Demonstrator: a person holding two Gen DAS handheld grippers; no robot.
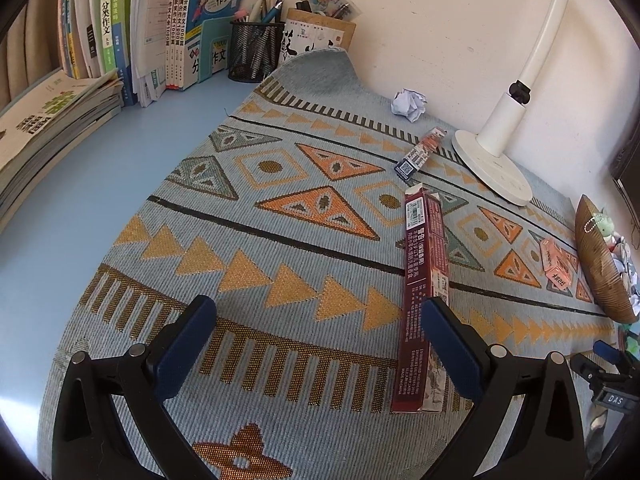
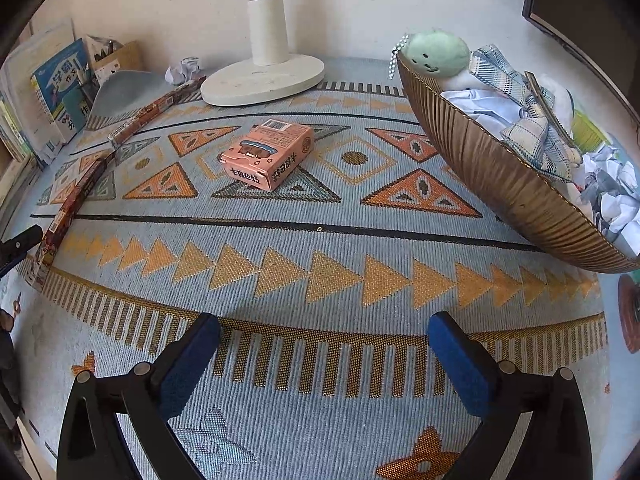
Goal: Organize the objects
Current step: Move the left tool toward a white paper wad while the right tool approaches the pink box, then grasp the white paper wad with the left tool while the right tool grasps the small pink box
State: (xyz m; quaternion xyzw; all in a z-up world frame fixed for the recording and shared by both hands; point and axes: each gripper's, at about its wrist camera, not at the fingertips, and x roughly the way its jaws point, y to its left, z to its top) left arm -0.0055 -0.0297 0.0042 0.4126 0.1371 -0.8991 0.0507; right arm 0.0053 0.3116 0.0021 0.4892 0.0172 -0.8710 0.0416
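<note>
The left black plastic two-finger gripper [image 1: 318, 344] had dark blue padded fingertips [image 1: 188, 348] and round silver pivot screws. The right black plastic gripper [image 2: 324, 364] looked the same, with brighter blue pads [image 2: 460, 364].

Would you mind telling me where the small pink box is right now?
In the right wrist view the small pink box lies on the patterned mat, between the lamp base and the brown bowl.

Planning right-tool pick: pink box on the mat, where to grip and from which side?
Grip the pink box across its two long side faces, coming from above. It lies flat and clear on the mat, so the long sides are free. The right tool stands open and empty, likely wide enough.
</note>
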